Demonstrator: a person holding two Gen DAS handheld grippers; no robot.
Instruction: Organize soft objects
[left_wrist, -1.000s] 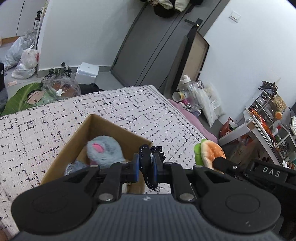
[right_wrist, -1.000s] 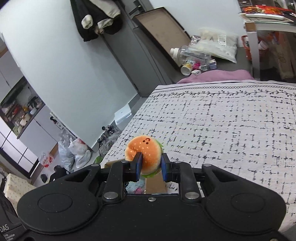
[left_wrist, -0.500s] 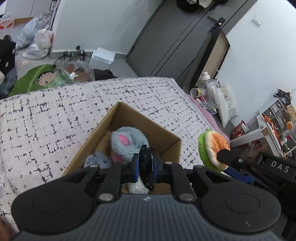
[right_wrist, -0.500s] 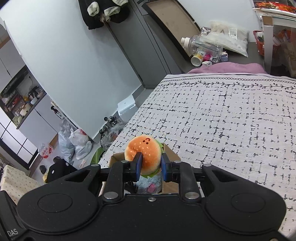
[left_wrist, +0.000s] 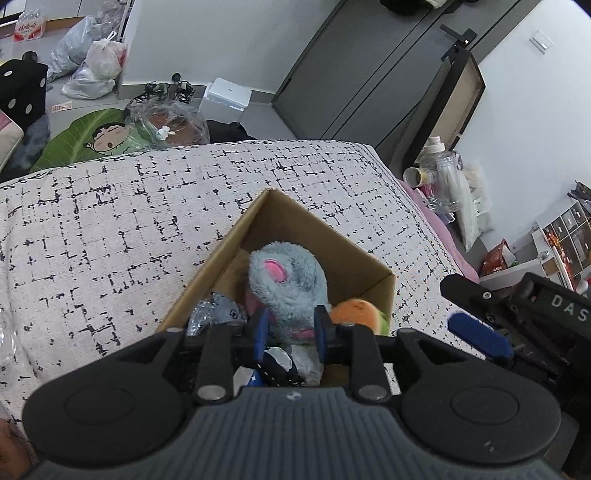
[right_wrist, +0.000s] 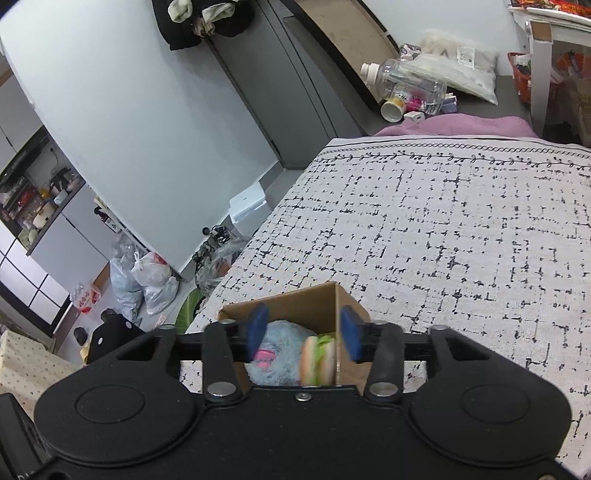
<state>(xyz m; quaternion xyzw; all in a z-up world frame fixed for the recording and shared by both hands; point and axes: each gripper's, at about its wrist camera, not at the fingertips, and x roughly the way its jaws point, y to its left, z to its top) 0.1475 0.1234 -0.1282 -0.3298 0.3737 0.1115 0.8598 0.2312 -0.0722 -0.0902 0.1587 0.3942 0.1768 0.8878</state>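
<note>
An open cardboard box (left_wrist: 354, 254) (right_wrist: 295, 304) stands on the white black-checked bed cover. Inside lie a grey plush with a pink ear (left_wrist: 284, 280) (right_wrist: 280, 350), a burger plush (left_wrist: 356, 312) (right_wrist: 318, 360), a black beaded item (left_wrist: 275, 365) and crinkly silver wrapping (left_wrist: 212, 314). My left gripper (left_wrist: 290, 334) is open and empty just above the box. My right gripper (right_wrist: 302, 332) is open and empty over the box's other side; its blue pad shows in the left wrist view (left_wrist: 478, 338). The burger looks blurred, below the right jaws.
The bed cover (right_wrist: 443, 229) stretches around the box. Beyond the bed edge the floor holds plastic bags (left_wrist: 92, 70), a green leaf cushion (left_wrist: 85, 140), a white box (left_wrist: 227, 98) and bottles (right_wrist: 410, 88). Dark wardrobe doors (left_wrist: 362, 70) stand behind.
Both grippers moved over the box and opened. The left let go of the black beaded item, the right let go of the burger plush; both items are now in the box.
</note>
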